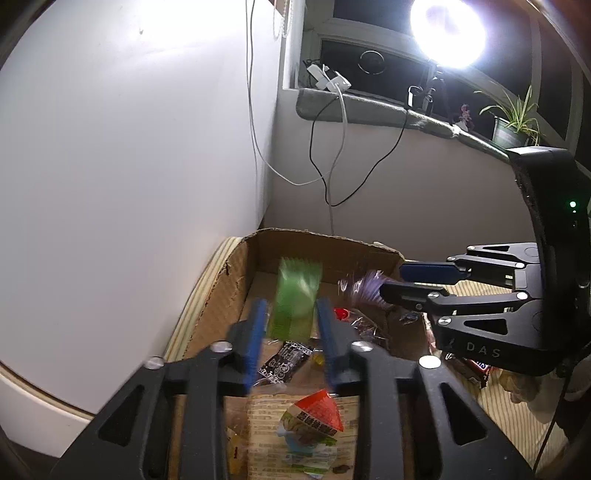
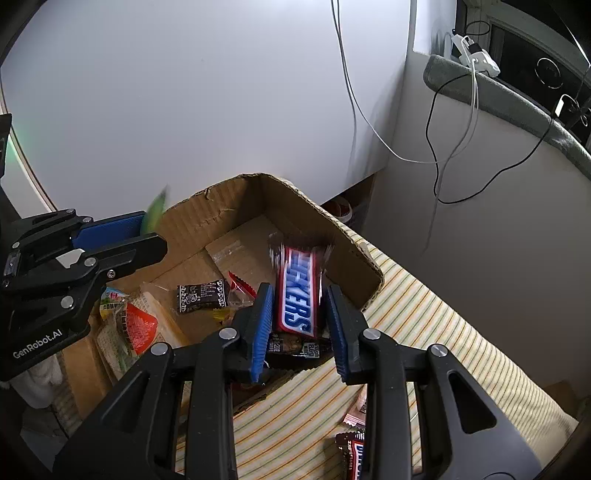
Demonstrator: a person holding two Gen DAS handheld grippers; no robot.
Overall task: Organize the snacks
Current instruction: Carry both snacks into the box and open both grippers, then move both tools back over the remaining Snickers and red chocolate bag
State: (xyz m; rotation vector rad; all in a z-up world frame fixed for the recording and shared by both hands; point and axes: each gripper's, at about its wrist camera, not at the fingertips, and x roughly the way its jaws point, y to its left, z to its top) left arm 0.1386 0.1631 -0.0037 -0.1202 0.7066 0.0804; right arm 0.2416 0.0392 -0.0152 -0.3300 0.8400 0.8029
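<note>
One cardboard box (image 2: 221, 206) sits on the striped cloth (image 2: 424, 332). One Snickers bar (image 2: 298, 291), one green packet (image 1: 295, 302), one small black packet (image 2: 201, 297) and one orange-topped cup (image 2: 138, 326) show, with two more wrappers (image 2: 352, 448) on the cloth. Two grippers appear.

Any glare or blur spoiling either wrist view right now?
Left wrist view: lamp blows out the top right, and the green packet is motion-smeared. Right wrist view: even light, only the Snickers bar blurs at its top end.
</note>
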